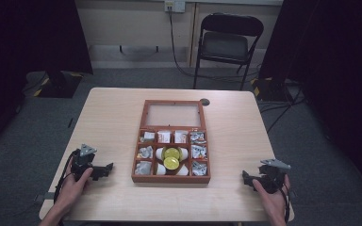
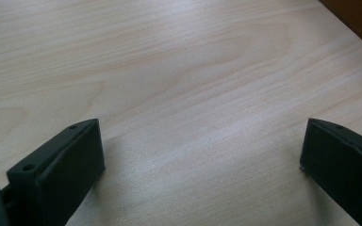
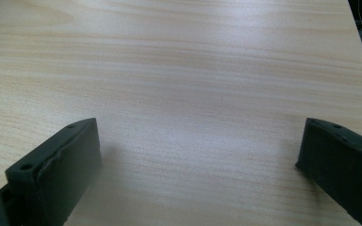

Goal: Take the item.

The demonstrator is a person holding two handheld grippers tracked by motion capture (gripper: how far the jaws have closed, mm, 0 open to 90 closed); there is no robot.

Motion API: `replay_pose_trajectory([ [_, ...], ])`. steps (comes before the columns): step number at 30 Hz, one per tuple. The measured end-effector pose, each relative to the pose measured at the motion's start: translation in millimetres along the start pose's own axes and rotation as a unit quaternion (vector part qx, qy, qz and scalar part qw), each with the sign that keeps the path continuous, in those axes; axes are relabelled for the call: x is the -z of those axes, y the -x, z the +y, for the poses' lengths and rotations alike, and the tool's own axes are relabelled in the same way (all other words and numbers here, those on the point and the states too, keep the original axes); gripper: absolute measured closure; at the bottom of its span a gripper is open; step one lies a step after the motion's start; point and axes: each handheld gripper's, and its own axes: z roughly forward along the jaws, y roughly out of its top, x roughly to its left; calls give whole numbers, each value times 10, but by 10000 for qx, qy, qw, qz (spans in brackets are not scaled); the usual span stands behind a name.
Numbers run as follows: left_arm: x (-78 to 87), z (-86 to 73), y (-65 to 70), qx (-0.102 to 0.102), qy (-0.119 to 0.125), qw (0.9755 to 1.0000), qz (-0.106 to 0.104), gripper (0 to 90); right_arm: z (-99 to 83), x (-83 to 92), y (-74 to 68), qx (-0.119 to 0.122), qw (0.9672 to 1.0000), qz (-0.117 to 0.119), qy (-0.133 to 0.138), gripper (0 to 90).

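Left fingers: I see my left gripper (image 1: 107,168) near the surface's front left corner, its fingers (image 2: 56,169) spread wide with bare wood between them, gripping nothing.
Left hand: my left hand (image 1: 75,184) comes in over the front edge and wraps the gripper's body; the fingers point right, toward the box.
Left gripper view: pale wood grain runs between the two black fingers, and a dark brown corner of the box (image 2: 358,19) shows at the top right.
Surface: the light wooden surface (image 1: 113,117) carries the box at its middle; both grippers sit near its front edge, well apart from the box.
Box: I read a wooden box (image 1: 171,179) with its glass lid (image 1: 173,114) laid open toward the far edge. Its outer compartments hold small wrapped packets (image 1: 144,152), and the middle one holds white capsules with yellow tops (image 1: 171,157).
Right fingers: my right gripper (image 1: 246,179) is near the front right corner, its fingers (image 3: 56,169) standing as wide as the left ones, empty, with only wood between them.
Right hand: my right hand (image 1: 273,193) holds that gripper from the front edge, the fingers pointing left toward the box.
Background: a black folding chair (image 1: 226,42) stands past the far edge.
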Motion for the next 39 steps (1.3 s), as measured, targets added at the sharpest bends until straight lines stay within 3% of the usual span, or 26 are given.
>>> replay_pose_trajectory([
  [8,1,-1,-2,-9,2,10000,-13,0,1,5,-2,37,10000,61,14,10],
  [11,1,-1,-1,-5,3,10000,-14,0,13,27,-6,39,9999,111,14,90],
  [12,1,-1,-2,-12,2,10000,-10,0,20,40,-5,19,9999,120,32,158],
  [13,1,-1,-2,-12,2,10000,-10,0,28,56,-3,-37,9997,236,48,145],
  [15,1,-2,-1,-4,4,10000,-15,0,31,59,-8,-87,9996,251,41,140],
  [24,1,-3,0,0,13,10000,-23,0,72,106,-64,-10,9992,383,131,149],
  [39,2,-3,0,3,13,10000,-21,0,140,173,-111,-104,9969,737,237,224],
])
